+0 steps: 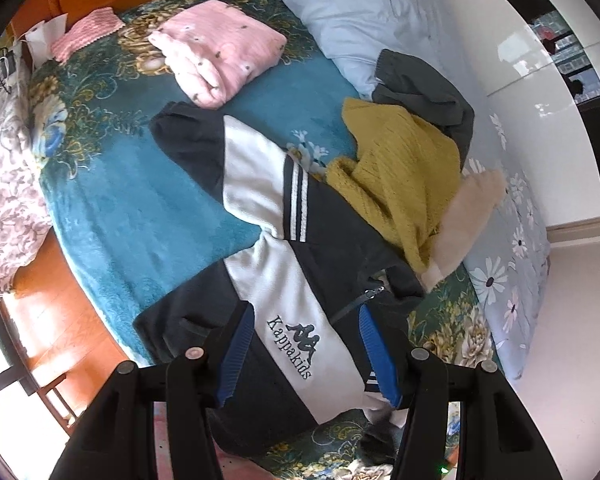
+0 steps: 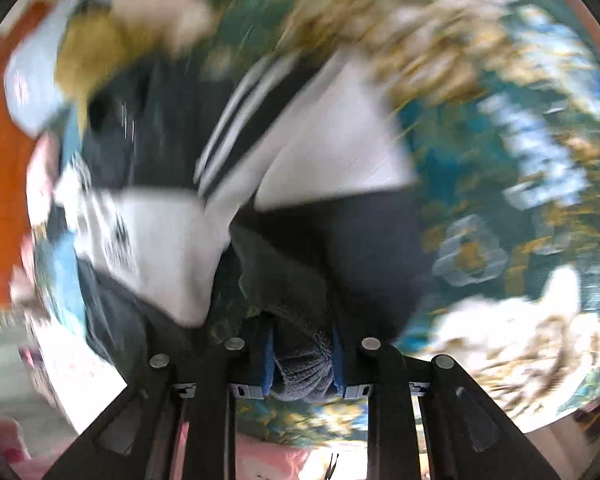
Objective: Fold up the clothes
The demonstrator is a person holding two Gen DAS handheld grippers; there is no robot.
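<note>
Right under my left gripper I'm hovering over the navy-and-white zip-up track jacket with the printed chest logo, blue-padded fingers standing wide apart, one to each side of the logo and white chest panel, closed on nothing. The jacket is lying spread on the teal floral plush blanket and stretching away ahead of me, one sleeve reaching forward and to the left.

Ahead and to the right, a mustard-yellow knitted sweater is lying crumpled, overlapping the jacket's far edge, with a dark grey garment bunched just beyond it and a cream fluffy piece touching its right side. Further ahead, a folded pink cloth with small dark specks is sitting on the blanket, well apart from the jacket, and a pale blue daisy-print quilt is running along the right.

My right gripper is pinching down on dark ribbed fabric of the jacket, fingers drawn in tight against it. That view is badly smeared; I'm making out only the white panels and striped band of the jacket just ahead.
</note>
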